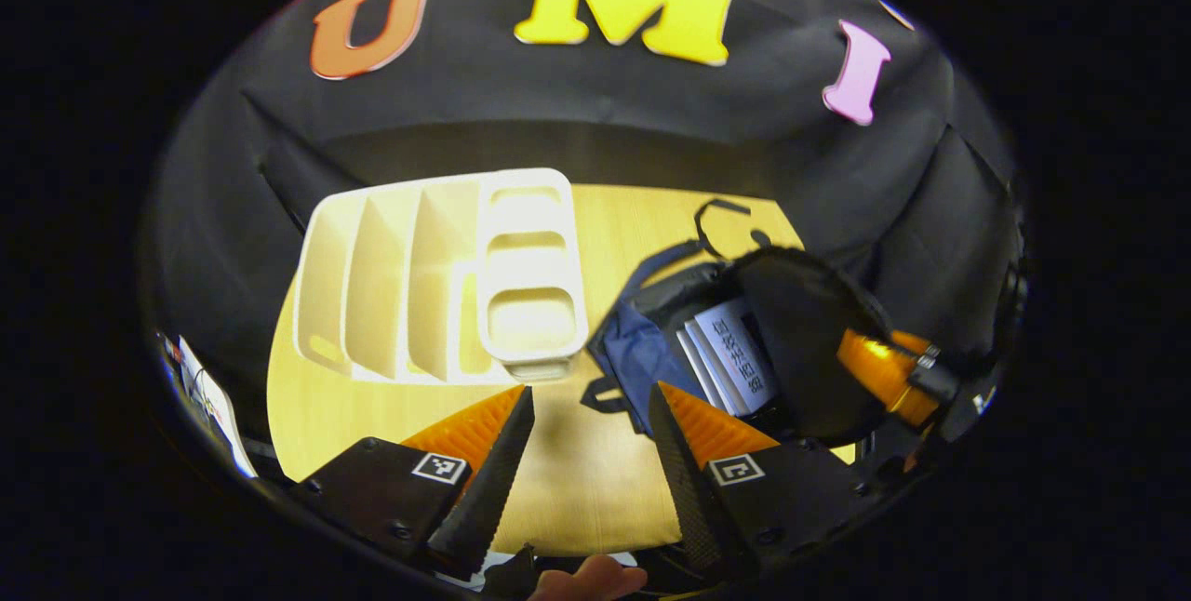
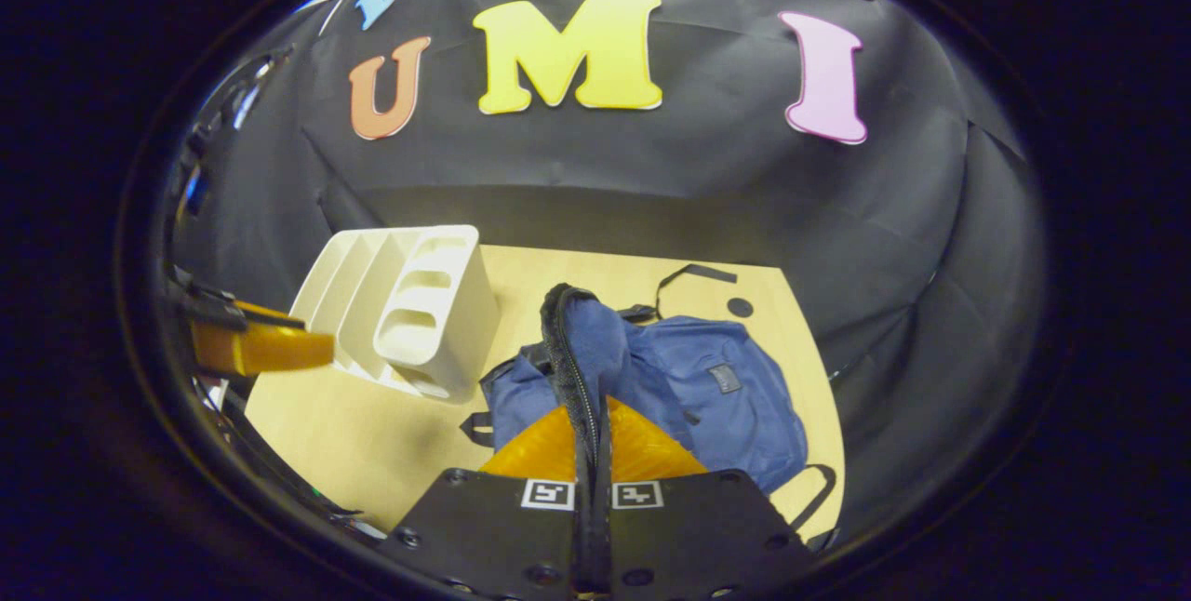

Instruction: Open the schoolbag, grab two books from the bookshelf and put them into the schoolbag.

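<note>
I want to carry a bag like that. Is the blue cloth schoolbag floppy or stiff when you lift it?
Probably floppy: the blue cloth schoolbag slumps on the wooden table, and its zipper flap folds over where the right gripper pinches it. It may sag more on the side where the white books sit inside. Its cloth looks easy to grip, not slippery.

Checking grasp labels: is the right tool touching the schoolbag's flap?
Touching. In the right gripper view the right tool is shut on the zippered edge of the schoolbag flap, pinched between both fingers and held up.
</note>
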`<state>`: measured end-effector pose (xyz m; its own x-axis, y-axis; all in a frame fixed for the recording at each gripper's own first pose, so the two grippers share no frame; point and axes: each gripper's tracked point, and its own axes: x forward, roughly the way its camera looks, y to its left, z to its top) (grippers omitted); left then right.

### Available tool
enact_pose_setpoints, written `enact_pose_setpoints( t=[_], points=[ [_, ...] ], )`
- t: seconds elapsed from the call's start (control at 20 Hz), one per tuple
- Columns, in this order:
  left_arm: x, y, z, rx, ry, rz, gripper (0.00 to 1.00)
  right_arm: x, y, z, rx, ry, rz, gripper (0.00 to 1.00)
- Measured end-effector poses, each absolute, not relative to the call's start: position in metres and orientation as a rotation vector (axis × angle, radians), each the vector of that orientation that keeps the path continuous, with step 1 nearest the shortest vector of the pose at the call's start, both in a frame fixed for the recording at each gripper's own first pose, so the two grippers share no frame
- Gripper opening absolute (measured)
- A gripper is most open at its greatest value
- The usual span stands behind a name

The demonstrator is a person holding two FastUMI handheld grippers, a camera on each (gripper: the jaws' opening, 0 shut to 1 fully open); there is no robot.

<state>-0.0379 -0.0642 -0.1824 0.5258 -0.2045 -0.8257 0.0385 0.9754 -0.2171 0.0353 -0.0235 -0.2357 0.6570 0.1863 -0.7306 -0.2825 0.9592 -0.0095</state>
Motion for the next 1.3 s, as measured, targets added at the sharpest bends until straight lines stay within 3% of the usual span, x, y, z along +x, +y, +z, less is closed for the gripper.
enact_pose_setpoints(
  t=[0.4,0.7,0.85,0.95,1.1,1.3],
  points=[
    [-0.020,-0.007,-0.099,-0.078,0.675,-0.105,0.81,0.014,0.044,-0.308,-0.127,0.860,0.376,0.00],
    [-0.018,0.048,-0.060,-0.056,0.543,0.004,0.89,0.006,0.064,-0.368,-0.127,0.917,0.376,0.01],
    [-0.020,0.069,-0.051,-0.050,0.503,0.040,0.99,0.003,0.070,-0.387,-0.112,0.946,0.361,0.04],
    [-0.022,0.076,-0.051,-0.058,0.503,0.050,0.99,0.001,0.080,-0.391,-0.099,0.955,0.380,0.15],
    [-0.024,0.078,-0.053,-0.084,0.514,0.049,0.99,-0.007,0.099,-0.391,-0.052,0.961,0.429,0.60],
    [-0.019,0.084,-0.048,-0.080,0.475,0.063,0.99,-0.007,0.110,-0.360,-0.044,0.880,0.441,0.91]
  ],
)
